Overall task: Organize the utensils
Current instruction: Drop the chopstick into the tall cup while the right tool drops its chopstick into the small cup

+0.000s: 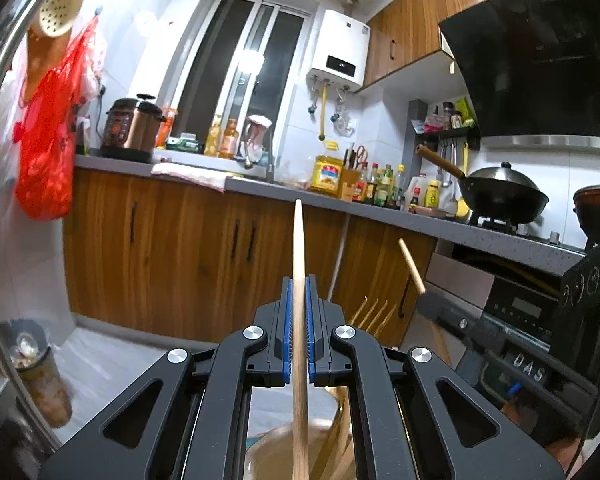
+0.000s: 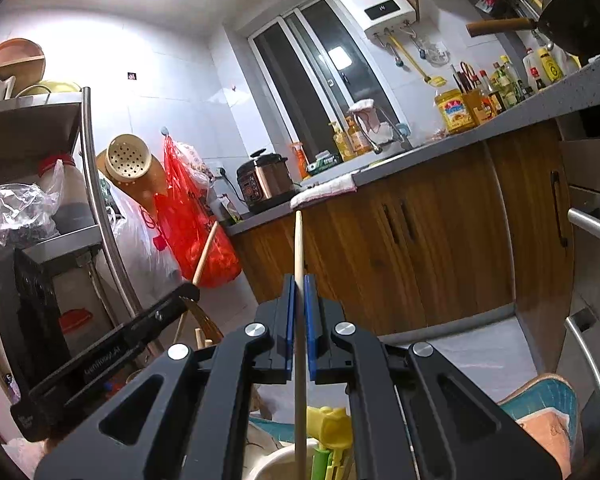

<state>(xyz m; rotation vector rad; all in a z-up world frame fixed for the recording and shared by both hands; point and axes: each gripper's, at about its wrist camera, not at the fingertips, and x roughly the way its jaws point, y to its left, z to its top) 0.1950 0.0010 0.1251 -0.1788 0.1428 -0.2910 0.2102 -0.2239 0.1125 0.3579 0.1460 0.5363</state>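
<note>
left gripper (image 1: 299, 300) level, clamps chopstick (image 1: 299, 248) | right gripper (image 2: 299, 300) level, clamps stick (image 2: 299, 248)

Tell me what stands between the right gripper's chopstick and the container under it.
Nothing visible blocks it. The right gripper has its jaws shut on a thin wooden chopstick, whose lower end already hangs over the pale round container. Yellow and green plastic utensils stand beside it, to the right.

The left gripper (image 1: 299, 316) points about level into the room, jaws closed tight on a thin upright wooden stick (image 1: 299, 248); the right gripper (image 2: 299, 312) sits just to its right, level too, jaws likewise clamped on another wooden stick (image 2: 299, 248)
</note>
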